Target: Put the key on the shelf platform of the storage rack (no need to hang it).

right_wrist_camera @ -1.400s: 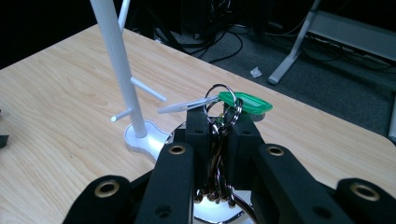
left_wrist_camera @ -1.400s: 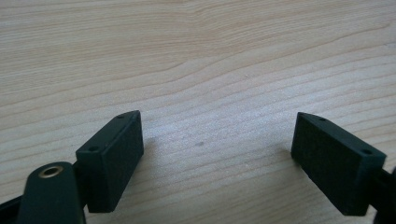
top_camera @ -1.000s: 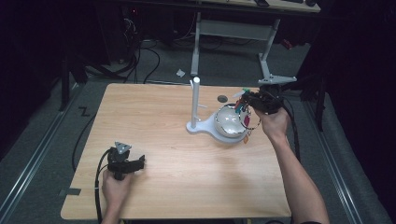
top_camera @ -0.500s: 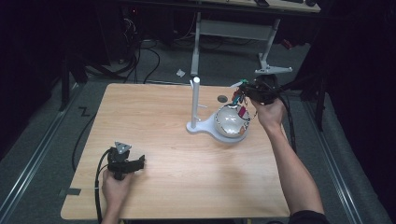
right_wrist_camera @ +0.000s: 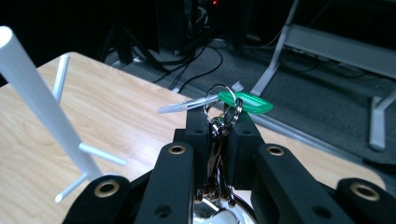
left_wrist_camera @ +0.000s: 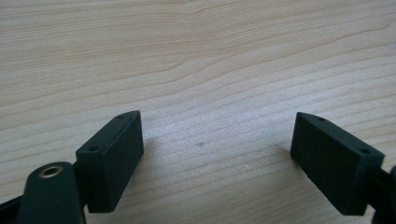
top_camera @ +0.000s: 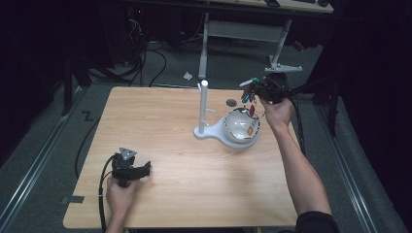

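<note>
The right claw (top_camera: pixel 253 92) is held above the tabletop (top_camera: pixel 160 126) near its far right corner, jaws pressed together on a bunch of keys (right_wrist_camera: pixel 219 122); a green tag (right_wrist_camera: pixel 247 102) and a silver key (right_wrist_camera: pixel 187 104) stick out past the jaw tips. Just below it, a shiny bowl (top_camera: pixel 240 124) sits on the base of a white peg stand (top_camera: pixel 203 104). The left claw (top_camera: pixel 144 170) rests near the near left corner, jaws wide apart, gripping nothing.

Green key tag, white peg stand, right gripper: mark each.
green key tag (right_wrist_camera: pixel 246 102), right gripper view, its flat face.
white peg stand (top_camera: pixel 203 104), high view, its upright post.
right gripper (right_wrist_camera: pixel 219 122), right gripper view, between its fingertips.
</note>
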